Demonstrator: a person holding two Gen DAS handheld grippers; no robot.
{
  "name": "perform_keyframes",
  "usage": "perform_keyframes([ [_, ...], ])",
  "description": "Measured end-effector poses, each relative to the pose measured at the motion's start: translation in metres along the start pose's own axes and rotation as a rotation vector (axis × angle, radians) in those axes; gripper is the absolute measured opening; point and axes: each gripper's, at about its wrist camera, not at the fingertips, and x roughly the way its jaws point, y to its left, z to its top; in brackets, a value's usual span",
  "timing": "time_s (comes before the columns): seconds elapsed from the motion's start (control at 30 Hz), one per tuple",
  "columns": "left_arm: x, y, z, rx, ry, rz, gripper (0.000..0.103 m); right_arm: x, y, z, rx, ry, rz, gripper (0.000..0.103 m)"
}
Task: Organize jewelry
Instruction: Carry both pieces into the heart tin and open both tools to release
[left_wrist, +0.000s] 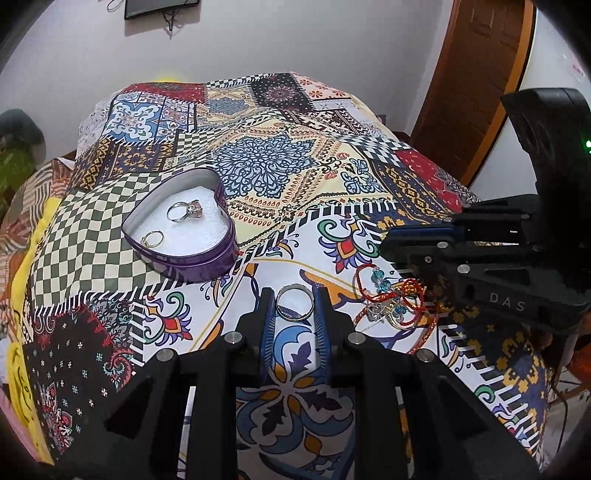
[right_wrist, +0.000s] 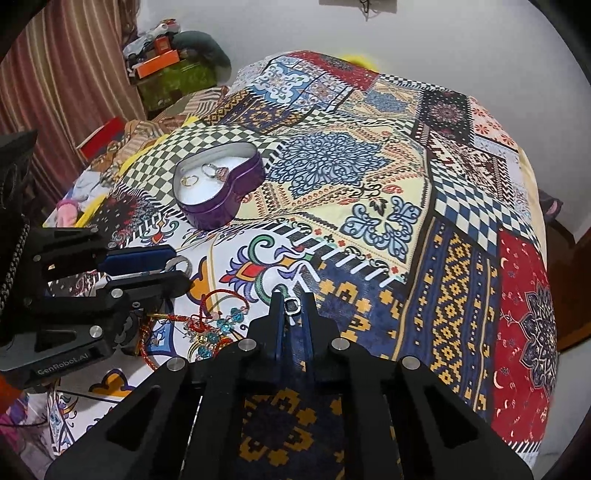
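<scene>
On the patchwork bedspread (left_wrist: 332, 177) the purple heart-shaped tin (left_wrist: 181, 229) serves as the landmark; it stands open, lined in white, and holds a silver ring with a pale stone (left_wrist: 184, 211) toward its middle and a small gold ring (left_wrist: 152, 238) against its near-left wall; both lie apart from each other. Nearer the cameras than the tin, and to its right, the left gripper (left_wrist: 294, 302) has its two fingers closed in against the sides of a wide silver band (left_wrist: 294, 303), which lies flat on the cloth between them; in the right wrist view that same band (right_wrist: 180, 266) shows at the tips of the left gripper (right_wrist: 173, 266). Farther right of the tin and just beside the band sits a tangle of red cord bracelets with blue beads (left_wrist: 395, 299); it rests on the cloth, close under the right gripper (left_wrist: 391, 247) as the left wrist view shows it. The right gripper (right_wrist: 293, 306) is pinched on a small square silver piece with a dark centre (right_wrist: 291, 306), well to the right of the tin and nearer the camera; whether that piece is lifted off the cloth cannot be told.
</scene>
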Motion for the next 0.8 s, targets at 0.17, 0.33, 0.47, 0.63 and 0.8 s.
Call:
perform_keyframes([
  [0.17, -0.014, 0.0, 0.002, -0.002, -0.03, 0.012, 0.021, -0.017, -0.002, 0.003, 0.023, -0.034, -0.013, 0.008],
  [0.33, -0.035, 0.002, 0.006, 0.005, -0.07, 0.028, 0.021, -0.039, 0.001, 0.01, 0.035, -0.078, -0.021, 0.008],
  [0.47, -0.051, 0.006, 0.01, 0.0, -0.101, 0.04, 0.021, -0.052, 0.007, 0.018, 0.032, -0.111, -0.029, 0.008],
  [0.63, -0.067, 0.013, 0.014, -0.01, -0.134, 0.054, 0.021, -0.064, 0.021, 0.029, 0.011, -0.149, -0.019, 0.008],
  [0.8, -0.076, 0.024, 0.019, -0.021, -0.157, 0.069, 0.021, -0.064, 0.037, 0.042, -0.004, -0.175, 0.009, 0.008],
])
